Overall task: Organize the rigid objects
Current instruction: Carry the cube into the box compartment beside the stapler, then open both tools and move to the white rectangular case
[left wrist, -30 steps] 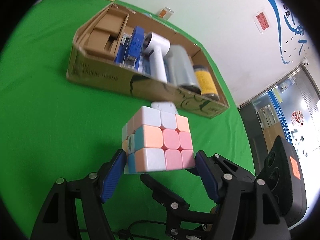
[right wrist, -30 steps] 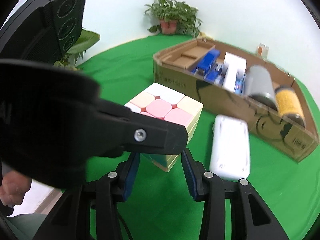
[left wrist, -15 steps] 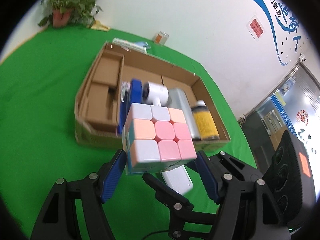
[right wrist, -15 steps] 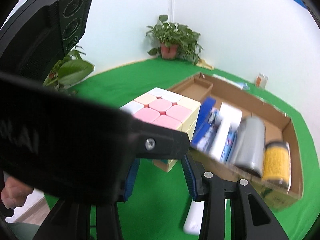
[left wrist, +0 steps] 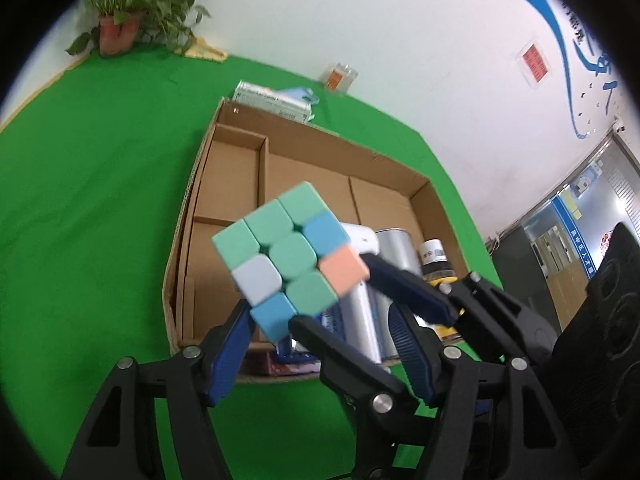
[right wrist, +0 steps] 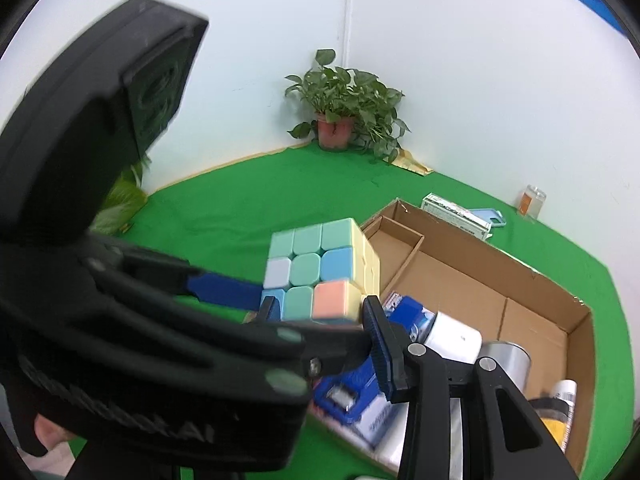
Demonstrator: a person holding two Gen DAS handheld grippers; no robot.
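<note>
Almost nothing legible in either view.
- Left tool body [right wrist: 188, 432]: raised lettering, only "AI" at the end reads, rest blurred.
- Red notice on the wall [left wrist: 535, 65]: print too small to read.
- Blue wall graphic [left wrist: 560, 36]: Chinese characters beside it, too blurred to make out.
- Blue sign strip by the glass door [left wrist: 576, 236]: vertical Chinese characters, not resolvable.
- Long white carton [left wrist: 274, 101] behind the cardboard box: printed side, unreadable.
- Blue-and-white pack in the cardboard box [right wrist: 380, 416]: blue print, motion-blurred.
- Dark bottle's white label [left wrist: 434, 254]: print too small.
</note>
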